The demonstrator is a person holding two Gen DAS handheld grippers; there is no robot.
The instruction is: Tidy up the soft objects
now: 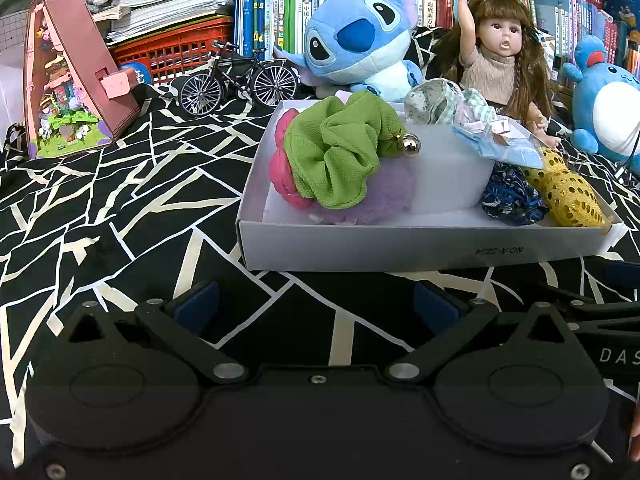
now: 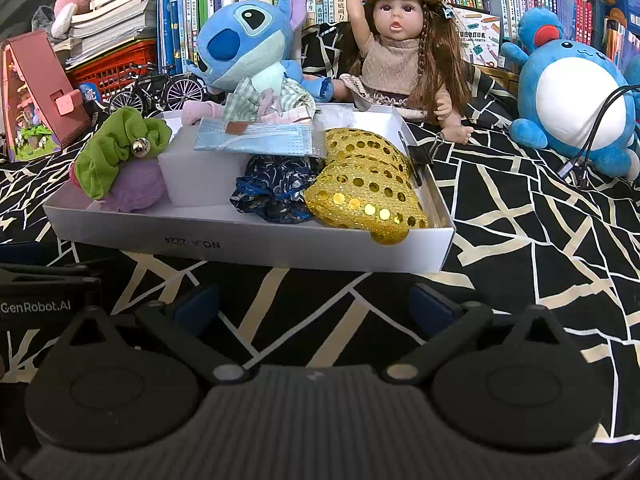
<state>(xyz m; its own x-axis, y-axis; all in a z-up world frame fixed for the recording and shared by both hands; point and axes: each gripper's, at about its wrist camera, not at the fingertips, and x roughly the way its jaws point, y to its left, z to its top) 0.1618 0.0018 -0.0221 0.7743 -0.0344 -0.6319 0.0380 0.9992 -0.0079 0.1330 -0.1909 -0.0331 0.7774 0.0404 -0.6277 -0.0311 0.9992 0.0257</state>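
Left gripper [image 1: 316, 306] and right gripper [image 2: 316, 304]: jaws spread wide, nothing between the blue pads, both hovering above the black-and-white patterned cloth [image 1: 120, 208] just short of the near wall of the white box [image 1: 420, 246]. Box contents: green scrunchie [image 1: 336, 148] on top of a pink scrunchie [image 1: 282, 176] and a purple scrunchie [image 1: 372, 200] at the left end; white block [image 2: 196, 176] in the middle, carrying a blue face mask [image 2: 256, 140]; dark blue scrunchie [image 2: 276, 192] touching a gold sequin scrunchie [image 2: 364, 188] at the right end. Behind the box: blue plush toy [image 2: 244, 44] and a doll [image 2: 400, 52] beside it.
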